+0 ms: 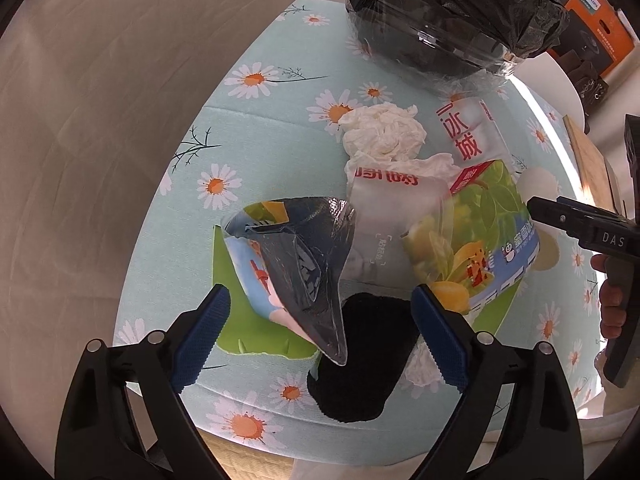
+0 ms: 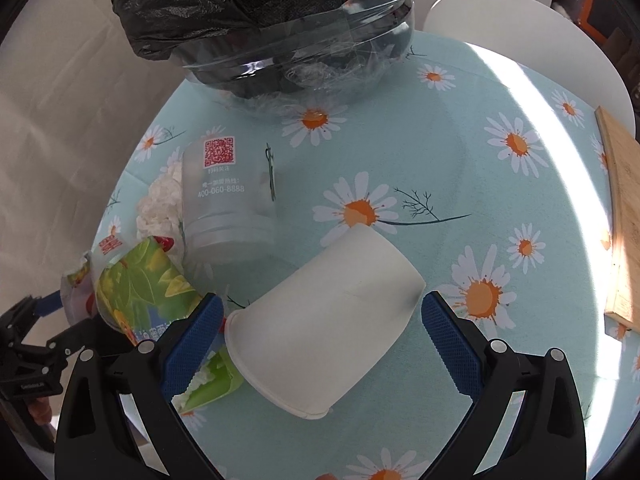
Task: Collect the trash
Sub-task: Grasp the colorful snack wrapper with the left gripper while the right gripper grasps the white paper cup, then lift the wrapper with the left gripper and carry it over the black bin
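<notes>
Round table (image 2: 460, 152) under a pale blue daisy-print cloth, filling most of both views; at its far edge a clear bin (image 2: 280, 80) lined with a black bag (image 2: 224, 4), mouth gaping; along the right rim a wooden board (image 2: 628, 216), one end overhanging.

Trash bunched on the near side of the cloth, short of the bin: white paper cup (image 2: 320, 332) tipped on its side, mouth toward the camera, lying between the right gripper (image 2: 322, 338) fingers; jaws spread wide, blue pads beside the cup walls, left pad close to the rim, contact not certain, right pad clearly apart.

Just left of the cup, a frosted plastic cup (image 2: 228, 196) with a red QR square, also on its side; beside that, a green leaf-print packet (image 1: 472, 240), crumpled; behind, a wad of white tissue (image 1: 384, 132) touching a second frosted cup with red lettering (image 1: 384, 208).

Nearer, a torn snack bag (image 1: 296, 264), silver lining showing, standing up between the left gripper (image 1: 320, 336) fingers; jaws wide, neither pad pressing on it; under it a flat green wrapper (image 1: 248, 320) and a black fuzzy lump (image 1: 360, 360) at the table edge.
</notes>
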Available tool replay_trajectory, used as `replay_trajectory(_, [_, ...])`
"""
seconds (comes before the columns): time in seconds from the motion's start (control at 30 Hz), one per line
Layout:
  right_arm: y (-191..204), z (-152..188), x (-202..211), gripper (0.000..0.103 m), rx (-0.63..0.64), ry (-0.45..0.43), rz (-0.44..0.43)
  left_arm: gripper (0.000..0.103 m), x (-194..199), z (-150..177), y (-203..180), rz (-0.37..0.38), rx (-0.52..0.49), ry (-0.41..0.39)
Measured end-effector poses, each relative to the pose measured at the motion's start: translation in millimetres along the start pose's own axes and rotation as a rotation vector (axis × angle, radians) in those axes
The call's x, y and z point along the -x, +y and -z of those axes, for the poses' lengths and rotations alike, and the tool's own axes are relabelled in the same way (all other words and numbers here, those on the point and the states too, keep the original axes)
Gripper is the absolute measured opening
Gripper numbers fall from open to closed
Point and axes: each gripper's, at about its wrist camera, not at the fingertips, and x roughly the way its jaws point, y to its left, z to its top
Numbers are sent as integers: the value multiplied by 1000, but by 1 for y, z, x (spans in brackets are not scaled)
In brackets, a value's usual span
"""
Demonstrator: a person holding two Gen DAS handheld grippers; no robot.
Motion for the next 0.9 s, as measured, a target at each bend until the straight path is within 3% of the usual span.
replay_trajectory(0.1, [-2, -1, -7, 94, -19, 22, -16, 89, -6, -1, -3, -6, -7, 20])
replay_trajectory(0.23, [-9, 1, -15, 93, -69, 58, -43, 78, -15, -1, 2, 40, 26, 56])
replay_trajectory(0.3, [-12, 1, -19, 86, -91, 70, -61, 68, -16, -3, 4, 59, 38, 56])
replay_trajectory(0.37, [-15, 1, -19, 81, -108, 67, -78, 42, -18, -5, 7, 75, 65, 78])
replay_trajectory(0.43, [-19, 0, -17, 74, -116, 66, -99, 27, -18, -6, 11, 64, 86, 90])
replay_trajectory(0.53, [-22, 0, -15, 71, -130, 74, -116, 13, -15, -5, 14, 25, 69, 77])
replay_trajectory(0.9, [-38, 17, 16, 67, -159, 22, -107, 8, 15, -9, 3, -9, -57, 9])
